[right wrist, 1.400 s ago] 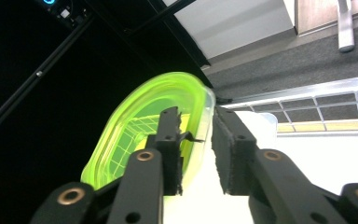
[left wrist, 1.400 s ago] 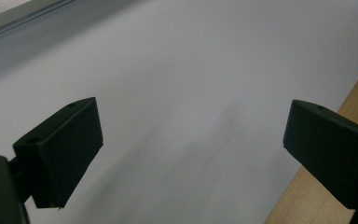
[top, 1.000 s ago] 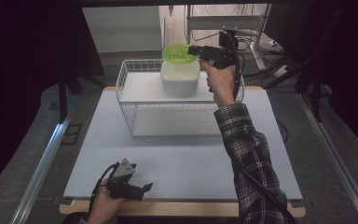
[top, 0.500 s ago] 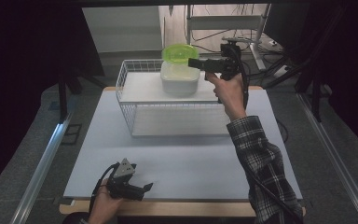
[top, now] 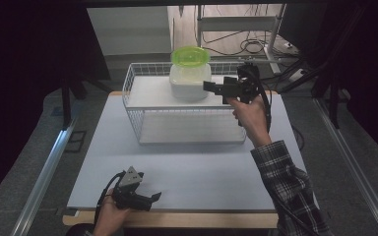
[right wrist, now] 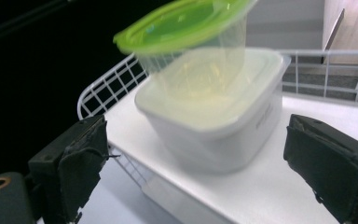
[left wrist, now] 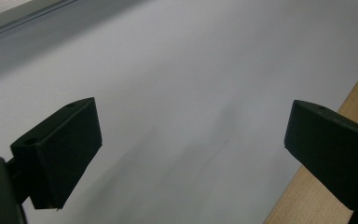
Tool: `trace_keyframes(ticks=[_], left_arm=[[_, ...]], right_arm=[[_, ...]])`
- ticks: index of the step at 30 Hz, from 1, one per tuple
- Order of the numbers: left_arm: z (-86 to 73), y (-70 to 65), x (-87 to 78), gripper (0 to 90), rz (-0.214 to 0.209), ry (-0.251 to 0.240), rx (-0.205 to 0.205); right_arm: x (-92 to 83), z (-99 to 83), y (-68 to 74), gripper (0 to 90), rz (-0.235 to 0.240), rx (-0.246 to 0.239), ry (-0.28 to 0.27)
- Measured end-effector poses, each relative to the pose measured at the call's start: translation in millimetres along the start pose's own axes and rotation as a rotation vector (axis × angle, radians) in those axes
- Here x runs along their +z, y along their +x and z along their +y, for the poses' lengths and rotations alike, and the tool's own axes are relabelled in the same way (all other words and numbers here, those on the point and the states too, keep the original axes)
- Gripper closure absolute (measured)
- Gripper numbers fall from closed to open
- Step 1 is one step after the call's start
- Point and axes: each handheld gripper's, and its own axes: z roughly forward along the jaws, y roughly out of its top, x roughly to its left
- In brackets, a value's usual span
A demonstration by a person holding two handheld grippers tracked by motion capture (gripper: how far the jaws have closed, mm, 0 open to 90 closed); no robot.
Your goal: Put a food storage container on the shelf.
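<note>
We are looking down on a pale table (top: 187, 167) with a white wire basket (top: 142, 105) standing at its far side, toward twelve o'clock. On a white board across the top of the basket a white square tub (top: 189, 83) is sitting, and a clear cup with a green lid (top: 190, 55) is resting upright on top of the tub, a little tilted in the right gripper view (right wrist: 191, 28). The tub (right wrist: 214, 121) is standing at about one o'clock from the middle of the basket.

We are holding the right gripper (top: 207, 87) level at about three o'clock of the tub, its jaws pointing toward nine o'clock, just beside the tub's right wall. Its jaws have just been opening and are standing wide apart and released; in the right gripper view (right wrist: 193, 172) the tub and the cup lie ahead between the two jaws, but the pads are not pressing on either. The right hand (top: 248, 115) is reaching over the basket's right end, with a checked sleeve (top: 288, 182) behind it.

We are resting the left gripper (top: 153, 197) near the table's front edge, at about seven o'clock, well apart from the basket. In the left gripper view (left wrist: 191, 154) its jaws are spread wide over bare table, grasping nothing.
</note>
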Motion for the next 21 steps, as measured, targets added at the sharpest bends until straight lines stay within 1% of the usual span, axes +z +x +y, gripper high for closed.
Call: trace_keyframes(ticks=[8,15,21], left_arm=[[0.2,-0.1,0.9,0.8,0.005,0.007,-0.008],[0.2,-0.8,0.3,1.7,0.004,-0.001,-0.006],[0.1,-1.4,-0.3,2.5,0.003,-0.009,-0.005]], right_arm=[[-11.2,-31.1,3.9,5.5,0.01,-0.059,0.046],[-16.9,-65.9,6.4,5.4,0.02,-0.091,0.099],[-21.6,-96.3,5.3,5.4,0.008,-0.124,0.126]])
